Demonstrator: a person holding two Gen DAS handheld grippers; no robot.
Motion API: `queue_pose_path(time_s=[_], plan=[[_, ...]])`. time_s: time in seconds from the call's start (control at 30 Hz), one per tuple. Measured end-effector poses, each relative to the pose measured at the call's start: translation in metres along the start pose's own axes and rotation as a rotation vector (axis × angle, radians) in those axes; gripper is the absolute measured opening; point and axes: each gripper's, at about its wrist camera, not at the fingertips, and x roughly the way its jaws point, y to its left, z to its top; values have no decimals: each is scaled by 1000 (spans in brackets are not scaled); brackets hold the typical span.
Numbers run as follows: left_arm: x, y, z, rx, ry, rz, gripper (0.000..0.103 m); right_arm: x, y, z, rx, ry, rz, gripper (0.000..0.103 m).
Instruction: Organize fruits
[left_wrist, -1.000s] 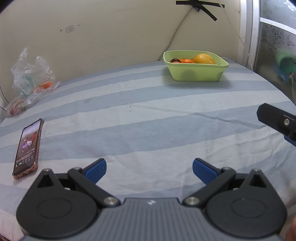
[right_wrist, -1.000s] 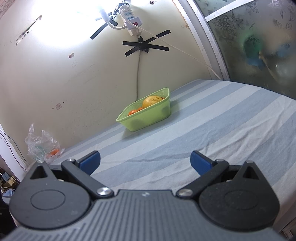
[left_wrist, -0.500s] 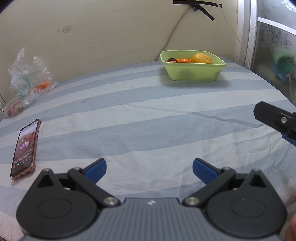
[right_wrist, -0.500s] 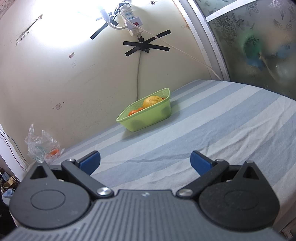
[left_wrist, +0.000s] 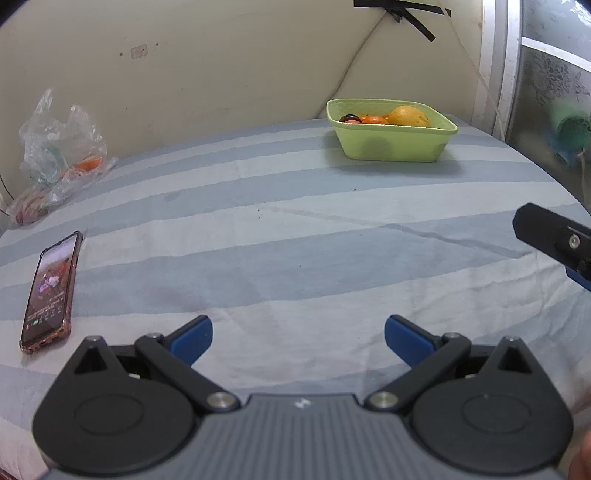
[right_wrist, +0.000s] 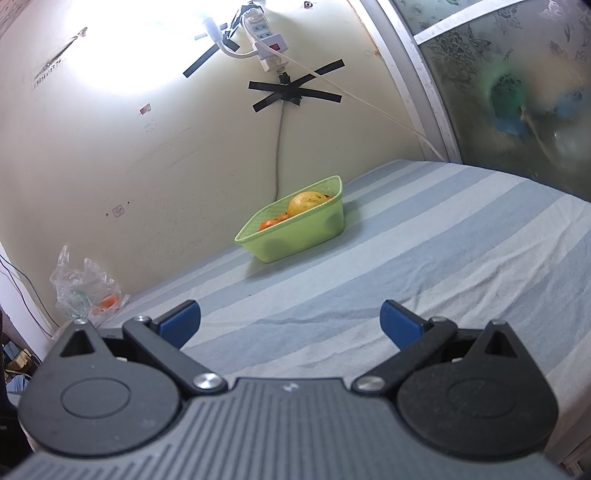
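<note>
Since the earlier frames, we note that the left wrist view has shifted: the green basket (left_wrist: 391, 140) now sits a little further left in frame and the phone (left_wrist: 50, 291) lies nearer the lower left, while the right wrist view is unchanged.

We hold the left gripper (left_wrist: 297, 334) above the striped sheet (left_wrist: 295, 236) with its blue-tipped fingers (left_wrist: 192, 338) spread wide and nothing between them. We hold the right gripper (right_wrist: 290, 319) likewise, fingers fully apart and empty; part of its black body also enters the left wrist view at the right edge (left_wrist: 554, 236).

The green basket stands on the far side of the sheet, close to the wall and towards the right. Inside it we see a large yellow fruit (left_wrist: 408, 116), small orange fruits (left_wrist: 373, 119) beside it, and a dark round item (left_wrist: 350, 118) at the left end, possibly a plum; the view is too small for us to confirm. In the right wrist view the yellow fruit (right_wrist: 308, 203) rises above the basket (right_wrist: 295, 236) rim.

At the far left, against the wall, lies a crumpled clear plastic bag (left_wrist: 59, 155) with an orange item inside. The phone lies flat, screen lit, at the near left, well apart from both grippers. A power strip (right_wrist: 267, 46) hangs on the wall above black tape (right_wrist: 291, 92).
</note>
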Motion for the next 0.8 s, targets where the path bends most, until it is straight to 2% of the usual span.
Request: queue_pose_path(time_s=[0.8], plan=[[0, 17, -3, -48, -12, -18, 103, 4, 14, -1, -61, 7, -3, 103]])
